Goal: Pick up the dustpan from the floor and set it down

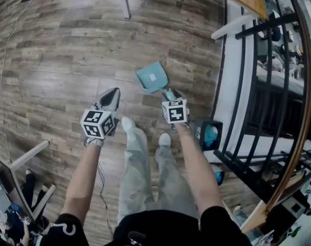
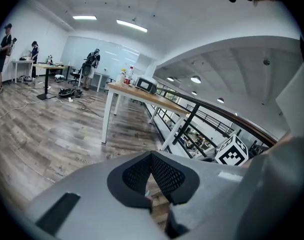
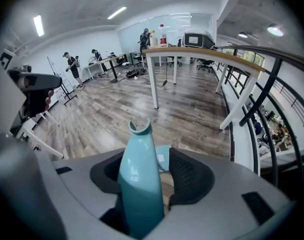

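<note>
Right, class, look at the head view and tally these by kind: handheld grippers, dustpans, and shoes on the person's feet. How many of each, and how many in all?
Grippers: 2, the left gripper and the right gripper
Dustpans: 1, the teal dustpan
Shoes: 2, the left shoe and the right shoe
Total: 5

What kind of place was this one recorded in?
Probably an open-plan office or lab on an upper level: wood-plank floor, long table, people at far desks, black railing along an open edge.
</note>
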`<control>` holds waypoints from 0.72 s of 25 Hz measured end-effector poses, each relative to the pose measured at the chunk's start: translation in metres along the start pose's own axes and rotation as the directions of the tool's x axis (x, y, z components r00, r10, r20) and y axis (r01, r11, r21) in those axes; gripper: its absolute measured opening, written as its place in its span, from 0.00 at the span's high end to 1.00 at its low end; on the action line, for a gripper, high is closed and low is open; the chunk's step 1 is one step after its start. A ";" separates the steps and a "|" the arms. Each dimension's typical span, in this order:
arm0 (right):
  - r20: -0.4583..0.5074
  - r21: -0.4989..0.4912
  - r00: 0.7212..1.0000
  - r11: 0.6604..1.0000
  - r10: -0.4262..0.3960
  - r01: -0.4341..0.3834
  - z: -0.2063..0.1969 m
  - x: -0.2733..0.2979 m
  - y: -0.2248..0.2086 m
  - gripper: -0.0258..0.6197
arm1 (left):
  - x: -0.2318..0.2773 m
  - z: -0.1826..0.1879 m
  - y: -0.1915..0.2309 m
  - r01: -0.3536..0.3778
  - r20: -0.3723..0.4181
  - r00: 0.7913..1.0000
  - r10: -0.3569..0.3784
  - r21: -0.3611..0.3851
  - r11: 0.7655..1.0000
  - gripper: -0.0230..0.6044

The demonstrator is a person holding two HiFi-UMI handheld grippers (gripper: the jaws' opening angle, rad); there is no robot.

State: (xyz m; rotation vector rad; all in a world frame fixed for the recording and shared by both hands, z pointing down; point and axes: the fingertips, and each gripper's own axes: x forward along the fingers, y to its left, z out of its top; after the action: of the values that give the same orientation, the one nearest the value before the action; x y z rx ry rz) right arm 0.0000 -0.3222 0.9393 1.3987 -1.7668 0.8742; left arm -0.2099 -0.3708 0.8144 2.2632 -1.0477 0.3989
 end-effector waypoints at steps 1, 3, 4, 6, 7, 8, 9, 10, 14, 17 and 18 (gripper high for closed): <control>-0.002 0.001 1.000 1.000 -0.001 0.001 0.001 0.001 0.000 0.68 | 0.001 -0.001 0.001 0.000 0.000 1.000 0.000 -0.002 1.000 0.97; -0.010 -0.001 1.000 1.000 0.007 -0.007 0.000 0.002 0.001 0.72 | 0.002 -0.004 0.002 0.001 -0.003 1.000 -0.001 -0.004 1.000 0.97; -0.015 -0.004 1.000 1.000 0.010 -0.010 -0.001 0.002 0.001 0.73 | 0.003 -0.005 0.001 0.002 -0.004 1.000 -0.002 -0.005 1.000 0.97; -0.024 -0.011 1.000 1.000 0.009 -0.009 -0.002 0.002 0.000 0.74 | 0.004 -0.005 0.001 0.005 -0.003 1.000 -0.005 -0.015 1.000 0.97; -0.027 -0.014 1.000 1.000 0.007 -0.008 -0.002 0.002 -0.001 0.74 | 0.004 -0.005 0.001 0.006 0.000 1.000 -0.006 -0.022 1.000 0.97; -0.030 -0.021 1.000 1.000 0.007 -0.007 -0.003 0.002 0.000 0.74 | 0.005 -0.004 0.000 0.008 0.002 1.000 -0.008 -0.027 1.000 0.97; -0.034 -0.033 0.999 0.999 0.007 -0.009 -0.003 0.003 0.000 0.75 | 0.005 -0.004 0.000 0.009 0.004 1.000 -0.008 -0.029 1.000 0.97; -0.038 -0.050 0.999 0.999 0.008 -0.010 -0.004 0.003 0.002 0.77 | 0.006 -0.004 0.000 0.009 0.004 1.000 -0.009 -0.030 1.000 0.97; -0.040 -0.108 0.999 0.994 -0.024 0.019 -0.011 0.000 0.000 0.83 | 0.006 -0.004 -0.004 0.012 0.007 1.000 -0.012 -0.037 0.999 0.97; -0.034 -0.079 0.998 0.996 -0.044 0.041 -0.012 -0.002 -0.006 0.83 | 0.007 -0.003 -0.006 0.016 0.012 1.000 -0.016 -0.038 0.999 0.97; -0.033 -0.077 0.998 0.996 -0.047 0.044 -0.013 -0.002 -0.007 0.84 | 0.006 -0.003 -0.006 0.016 0.013 1.000 -0.016 -0.038 0.999 0.97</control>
State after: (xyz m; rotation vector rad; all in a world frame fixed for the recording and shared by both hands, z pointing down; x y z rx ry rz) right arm 0.0088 -0.3115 0.9443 1.3611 -1.7179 0.7941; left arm -0.2016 -0.3696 0.8177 2.2416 -1.0341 0.3559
